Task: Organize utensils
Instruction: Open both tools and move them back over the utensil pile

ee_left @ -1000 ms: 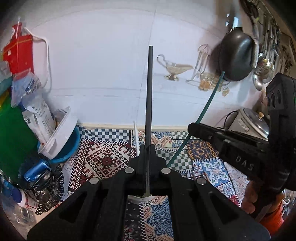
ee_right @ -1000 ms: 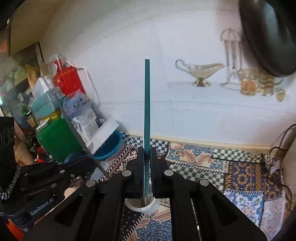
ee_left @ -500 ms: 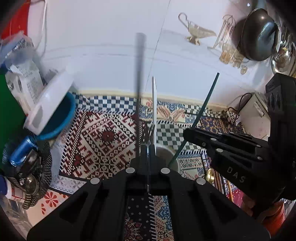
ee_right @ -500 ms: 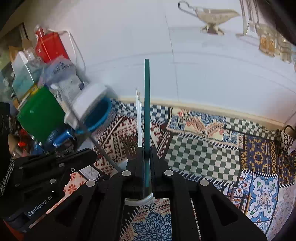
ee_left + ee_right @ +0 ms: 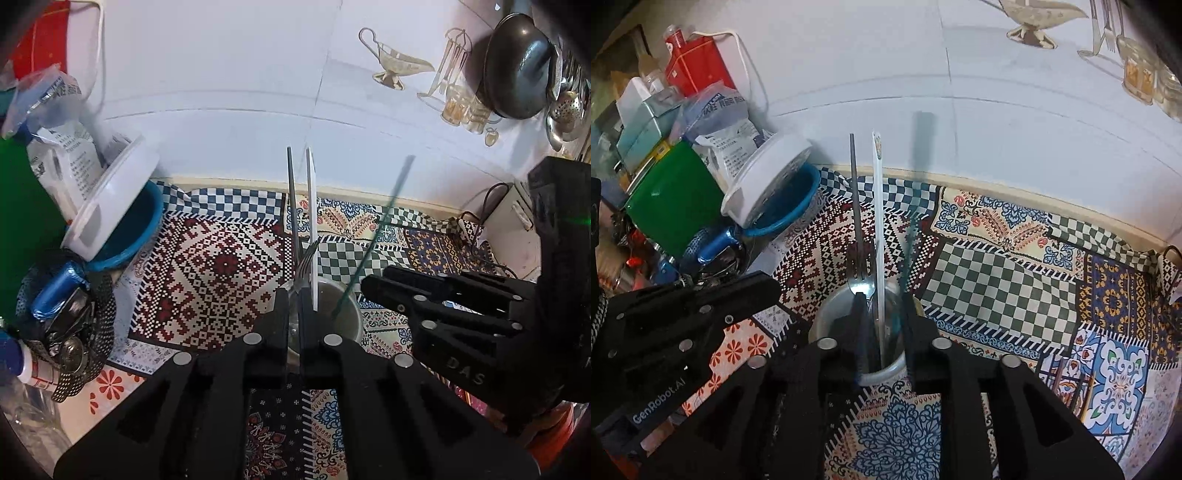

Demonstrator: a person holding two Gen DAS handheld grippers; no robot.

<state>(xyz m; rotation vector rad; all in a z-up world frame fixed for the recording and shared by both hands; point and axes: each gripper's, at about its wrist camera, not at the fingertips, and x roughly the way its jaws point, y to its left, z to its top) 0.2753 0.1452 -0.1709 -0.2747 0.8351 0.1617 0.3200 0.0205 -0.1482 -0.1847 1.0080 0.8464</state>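
Note:
A white cup (image 5: 886, 371) stands on the patterned cloth, just past both grippers; it also shows in the left wrist view (image 5: 351, 317). In it stand a dark-handled fork (image 5: 855, 206), a white utensil (image 5: 878, 221) and a teal stick (image 5: 380, 229), blurred in the right wrist view (image 5: 908, 236). My left gripper (image 5: 294, 295) is slightly parted around the fork's stem above the cup. My right gripper (image 5: 882, 306) is open over the cup, jaws either side of the utensils, holding nothing.
A white tub lid (image 5: 764, 177) leans on a blue bowl (image 5: 790, 210) at the left, with a green box (image 5: 668, 199), bags and a perforated metal basket (image 5: 70, 325). A pan (image 5: 517, 66) hangs on the tiled wall. A white appliance (image 5: 517, 218) sits at the right.
Both grippers tilted down toward the cup. The right gripper opened and let go of the teal stick, which now stands in the cup. The left gripper's jaws parted slightly around the dark fork.

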